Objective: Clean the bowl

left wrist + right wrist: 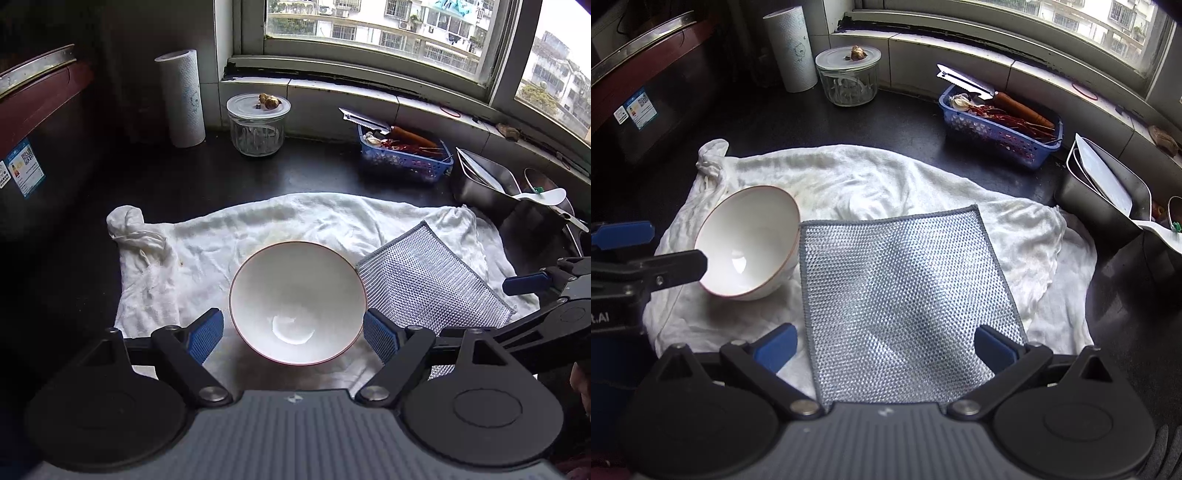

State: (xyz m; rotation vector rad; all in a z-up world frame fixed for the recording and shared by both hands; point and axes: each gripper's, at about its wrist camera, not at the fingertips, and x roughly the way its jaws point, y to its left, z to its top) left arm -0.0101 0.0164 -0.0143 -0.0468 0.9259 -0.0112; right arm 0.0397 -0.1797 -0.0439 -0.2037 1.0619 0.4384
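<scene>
On the dark worktop [303, 173], a white towel [207, 236] lies spread out, and the bowl [297, 302] (white, with a thin reddish rim) rests on it, tipped toward the camera. The left gripper [293, 334] is wide open, its blue pads either side of the bowl, not clearly touching it. Just beside the bowl, at its right, lies a silver mesh cloth [905, 295] flat on the towel. The right gripper [886, 345] hangs over the cloth's near edge with its fingers spread apart, holding nothing. Farther back stand a paper roll [183, 98], a glass jar [258, 125] and a blue basket [404, 155].
</scene>
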